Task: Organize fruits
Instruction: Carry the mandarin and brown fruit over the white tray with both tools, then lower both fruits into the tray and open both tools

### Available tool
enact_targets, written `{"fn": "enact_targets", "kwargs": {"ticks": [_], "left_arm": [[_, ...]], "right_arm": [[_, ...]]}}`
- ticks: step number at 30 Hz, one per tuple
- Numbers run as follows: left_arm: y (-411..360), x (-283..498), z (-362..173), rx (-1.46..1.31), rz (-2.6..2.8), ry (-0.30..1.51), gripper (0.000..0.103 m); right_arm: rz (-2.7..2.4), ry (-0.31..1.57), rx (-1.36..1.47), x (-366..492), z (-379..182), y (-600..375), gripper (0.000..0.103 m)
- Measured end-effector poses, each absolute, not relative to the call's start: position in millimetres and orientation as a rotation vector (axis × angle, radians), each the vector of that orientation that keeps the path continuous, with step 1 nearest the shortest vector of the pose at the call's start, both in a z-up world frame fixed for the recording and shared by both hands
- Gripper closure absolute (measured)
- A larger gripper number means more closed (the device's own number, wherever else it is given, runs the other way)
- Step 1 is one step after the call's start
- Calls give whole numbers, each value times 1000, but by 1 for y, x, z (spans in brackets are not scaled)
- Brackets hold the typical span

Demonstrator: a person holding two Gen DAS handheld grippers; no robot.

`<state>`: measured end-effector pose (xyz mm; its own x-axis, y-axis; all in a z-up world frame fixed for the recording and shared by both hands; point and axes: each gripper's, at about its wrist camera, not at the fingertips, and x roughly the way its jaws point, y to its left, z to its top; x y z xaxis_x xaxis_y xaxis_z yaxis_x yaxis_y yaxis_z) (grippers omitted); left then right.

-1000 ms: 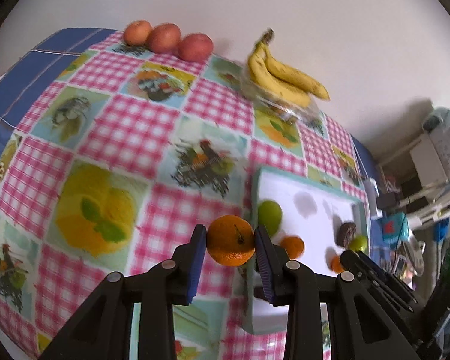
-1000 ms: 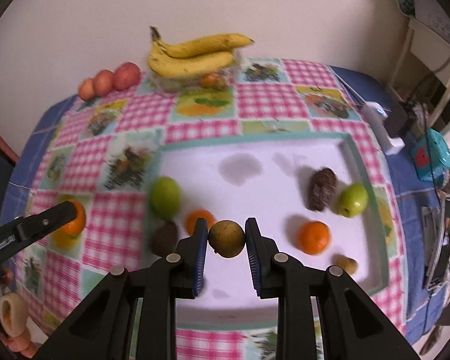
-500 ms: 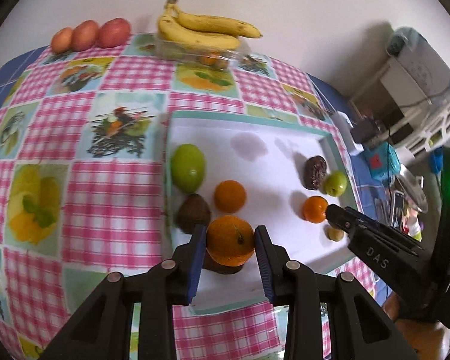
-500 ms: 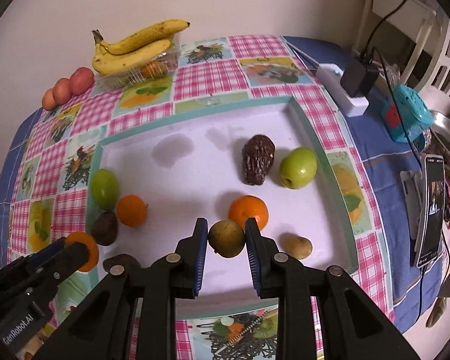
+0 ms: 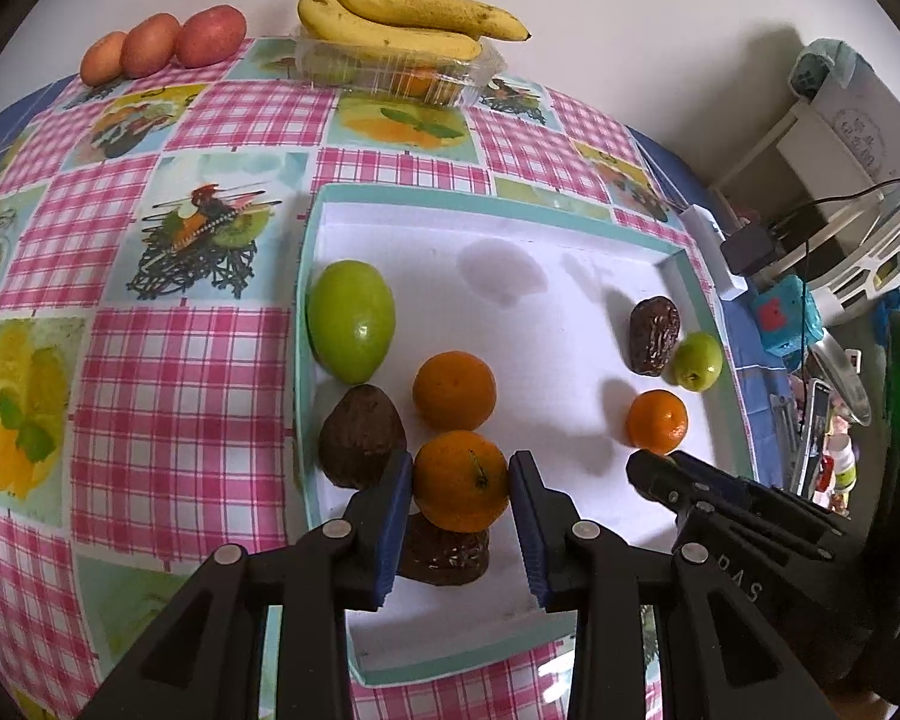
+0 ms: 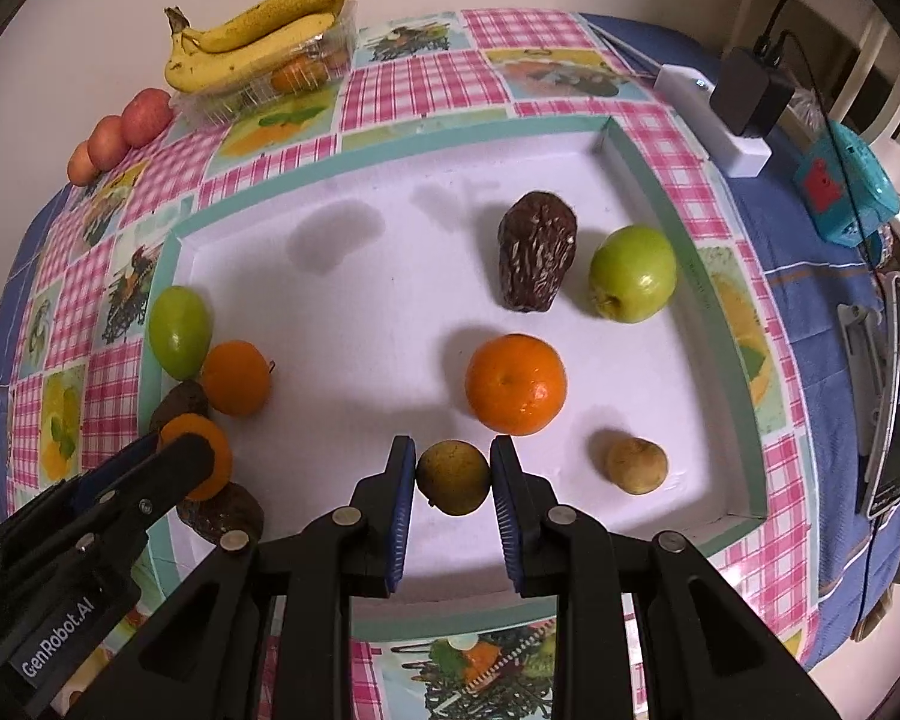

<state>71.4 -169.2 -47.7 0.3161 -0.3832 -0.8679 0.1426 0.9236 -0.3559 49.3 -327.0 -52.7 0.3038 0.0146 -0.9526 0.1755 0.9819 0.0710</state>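
the left gripper is clamped on an orange, held above the white tray near its left front corner, over a dark wrinkled fruit lying there. the right gripper has its fingers pressed on a small brownish-yellow round fruit, also over the tray, near the front edge towards the middle.

inside the tray two clusters show. by the left wall: an oval green fruit, a loose orange, a dark brown fruit and the wrinkled one under the held orange. by the right wall: a dark wrinkled date-like fruit, a green apple, a mandarin and a small tan fruit.

judging by this, most loose fruit is already in the tray, and what is left is to set down the two held pieces, probably each with its cluster. beyond the tray's far edge, the bananas on a clear plastic box and three reddish fruits sit on the checked tablecloth; whether they belong to the sorting i cannot tell.
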Motion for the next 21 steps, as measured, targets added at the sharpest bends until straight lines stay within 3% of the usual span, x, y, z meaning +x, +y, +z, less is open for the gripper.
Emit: {"fn": "enact_targets", "kwargs": {"ticks": [21], "left_arm": [[-175,73,-71,-239,-348,1286,67]], "right_arm": [[-98,1315,165,57,-75,-317,76]]}}
